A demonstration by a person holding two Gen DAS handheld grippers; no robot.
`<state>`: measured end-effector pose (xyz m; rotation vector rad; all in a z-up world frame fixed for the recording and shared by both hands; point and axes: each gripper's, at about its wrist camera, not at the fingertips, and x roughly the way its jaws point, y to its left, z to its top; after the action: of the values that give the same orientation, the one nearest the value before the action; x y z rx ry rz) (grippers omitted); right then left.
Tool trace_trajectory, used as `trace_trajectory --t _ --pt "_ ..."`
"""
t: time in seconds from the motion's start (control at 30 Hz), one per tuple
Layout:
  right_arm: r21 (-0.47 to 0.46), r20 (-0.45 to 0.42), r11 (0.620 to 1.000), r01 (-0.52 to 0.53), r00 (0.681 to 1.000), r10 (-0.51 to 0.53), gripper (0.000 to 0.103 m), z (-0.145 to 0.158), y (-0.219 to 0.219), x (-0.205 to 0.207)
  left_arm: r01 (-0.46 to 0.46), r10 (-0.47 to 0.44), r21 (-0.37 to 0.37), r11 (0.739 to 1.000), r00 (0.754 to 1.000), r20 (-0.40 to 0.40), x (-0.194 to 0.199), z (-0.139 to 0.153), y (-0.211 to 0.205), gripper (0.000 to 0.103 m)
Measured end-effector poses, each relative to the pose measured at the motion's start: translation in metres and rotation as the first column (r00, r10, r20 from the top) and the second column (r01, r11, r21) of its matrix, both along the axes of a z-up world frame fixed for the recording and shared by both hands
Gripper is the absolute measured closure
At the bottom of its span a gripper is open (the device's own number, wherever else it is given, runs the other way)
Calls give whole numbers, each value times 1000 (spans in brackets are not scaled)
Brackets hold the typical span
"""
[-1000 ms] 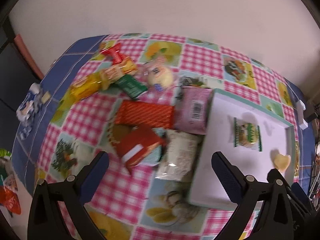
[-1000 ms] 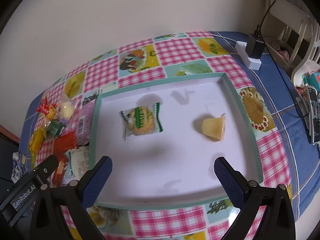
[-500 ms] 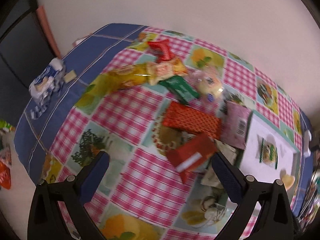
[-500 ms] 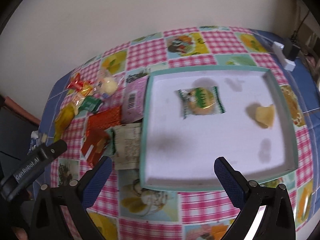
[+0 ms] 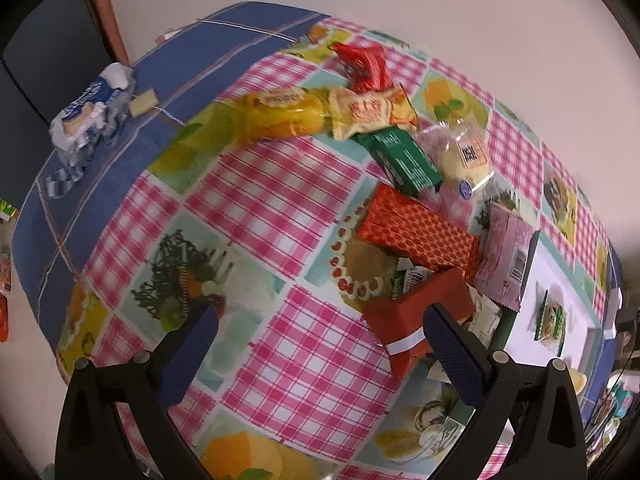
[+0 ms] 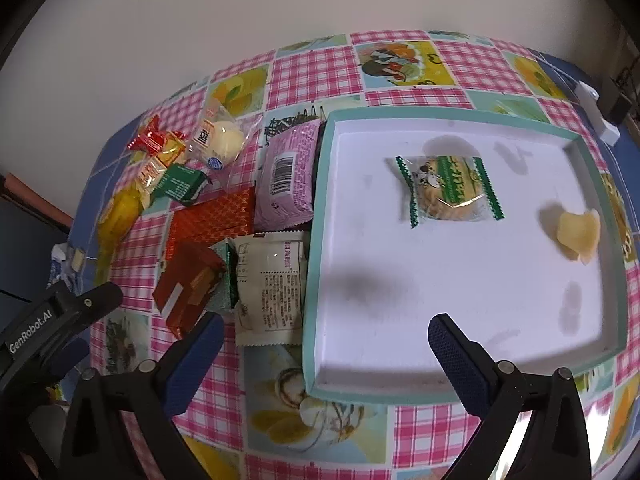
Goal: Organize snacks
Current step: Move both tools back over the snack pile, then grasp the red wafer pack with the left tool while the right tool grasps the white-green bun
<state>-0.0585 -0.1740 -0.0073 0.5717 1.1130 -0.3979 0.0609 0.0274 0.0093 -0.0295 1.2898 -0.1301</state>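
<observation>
A teal-rimmed white tray (image 6: 316,248) lies on the checked tablecloth and holds a green-wrapped cookie (image 6: 448,188) and a yellow jelly cup (image 6: 578,236). Left of the tray is a pile of snacks: a white packet (image 6: 272,284), a dark red box (image 6: 188,284), an orange-red packet (image 6: 212,218), a pink packet (image 6: 286,176), a green packet (image 6: 180,184). My right gripper (image 6: 320,340) hovers open over the tray's near left corner. My left gripper (image 5: 320,328) is open above the cloth, its right finger beside the red box (image 5: 416,320). The yellow packet (image 5: 280,116) and orange-red packet (image 5: 416,232) lie further off.
A blue-and-white wrapper (image 5: 88,108) lies on the blue cloth at the table's far left. A white power adapter (image 6: 596,112) with a black plug sits past the tray at the right. A wall stands behind the table. The left gripper's body (image 6: 56,320) shows at the lower left.
Both grippers have swung leftwards. The left view now centres on the snack pile and bare cloth; the right view has shifted from the tray's middle to its left edge. Both stay open.
</observation>
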Motion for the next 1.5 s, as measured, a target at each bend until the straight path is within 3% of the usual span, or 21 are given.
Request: trace_trajectory --t 0.23,0.4,0.7,1.07,1.13,1.2,1.33,1.5 --pt "-8 -29 1000 -13 999 12 0 -14 -4 10 38 -38 -22 999 999 -13 6 -12 -15 1" --pt "-15 -47 1000 -13 999 12 0 -19 -7 13 26 -30 -96 995 999 -38 11 -22 -20 1" --pt "-18 -43 1000 -3 999 2 0 -16 -12 12 140 -143 -80 987 989 -31 5 -25 -46 1" --pt "-18 -62 1000 7 998 -8 0 -20 -15 10 202 -206 -73 977 978 -42 3 -35 -64 1" --pt "-20 -63 1000 7 998 -8 0 -20 -15 10 207 -211 -87 974 977 -42 3 -36 -65 3" --pt "-20 -64 1000 7 998 -8 0 -20 -16 10 214 -219 -94 972 975 -44 2 -38 -67 14" --pt "-21 -67 1000 6 998 -8 0 -20 -15 10 221 -229 -122 968 972 -59 0 -40 -69 24" --pt "-23 -71 1000 1 998 -2 0 -21 -15 11 221 -232 -132 966 970 -68 0 -41 -69 48"
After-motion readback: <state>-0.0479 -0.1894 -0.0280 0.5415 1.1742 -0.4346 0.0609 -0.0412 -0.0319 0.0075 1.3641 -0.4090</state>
